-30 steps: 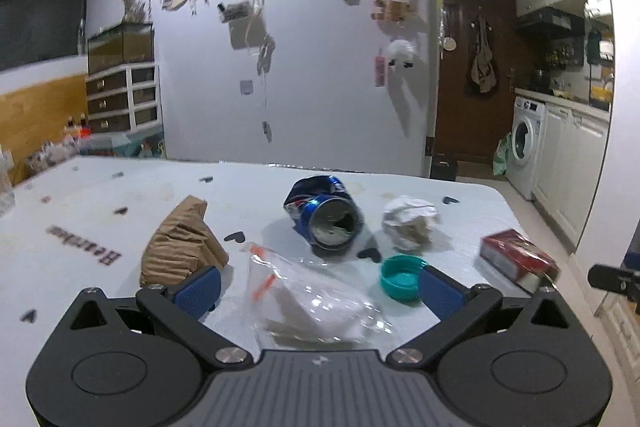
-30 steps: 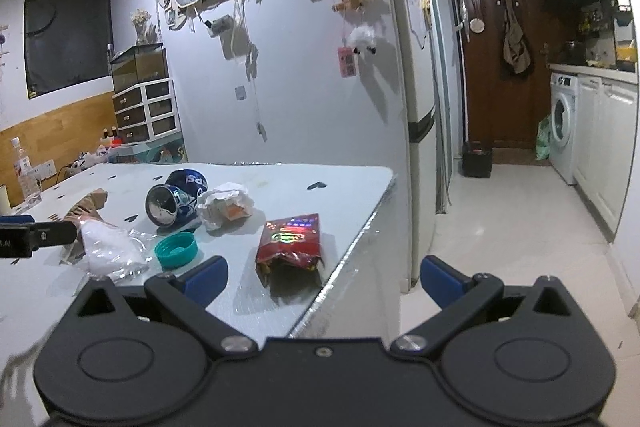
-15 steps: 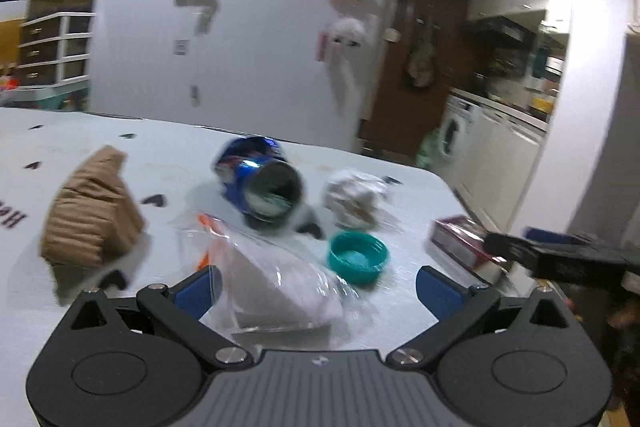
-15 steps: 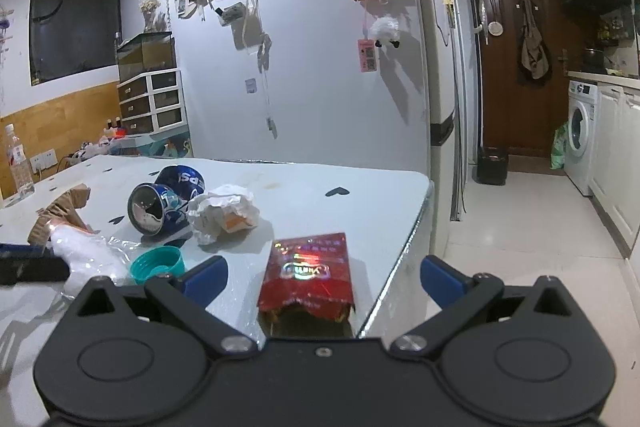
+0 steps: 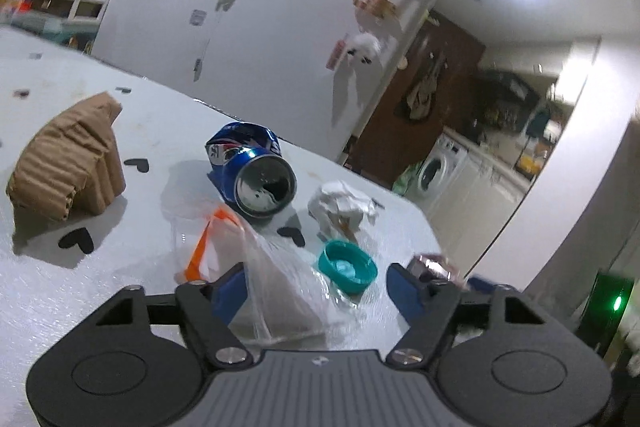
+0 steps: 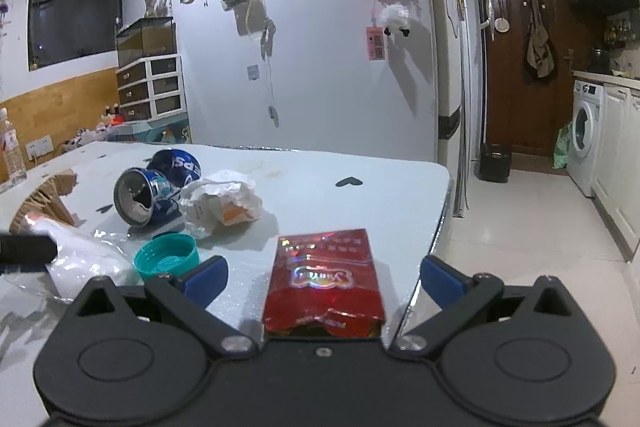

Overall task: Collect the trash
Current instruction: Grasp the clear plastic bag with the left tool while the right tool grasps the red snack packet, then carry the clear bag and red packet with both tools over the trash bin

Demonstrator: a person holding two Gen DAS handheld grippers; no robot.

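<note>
The left gripper (image 5: pixel 314 287) is closing its jaws around the clear plastic bag (image 5: pixel 276 291), its pads not yet pressing. Just ahead are lying a teal cap (image 5: pixel 347 266), crumpled paper (image 5: pixel 344 207) and a crushed can (image 5: pixel 252 171). The right gripper (image 6: pixel 322 277) is standing wide, straddling the red packet (image 6: pixel 324 283).

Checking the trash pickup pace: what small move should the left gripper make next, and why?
Probably finish closing: the left gripper has the clear crumpled plastic bag between its closing jaws, on the white table, not yet visibly pinched.
</note>
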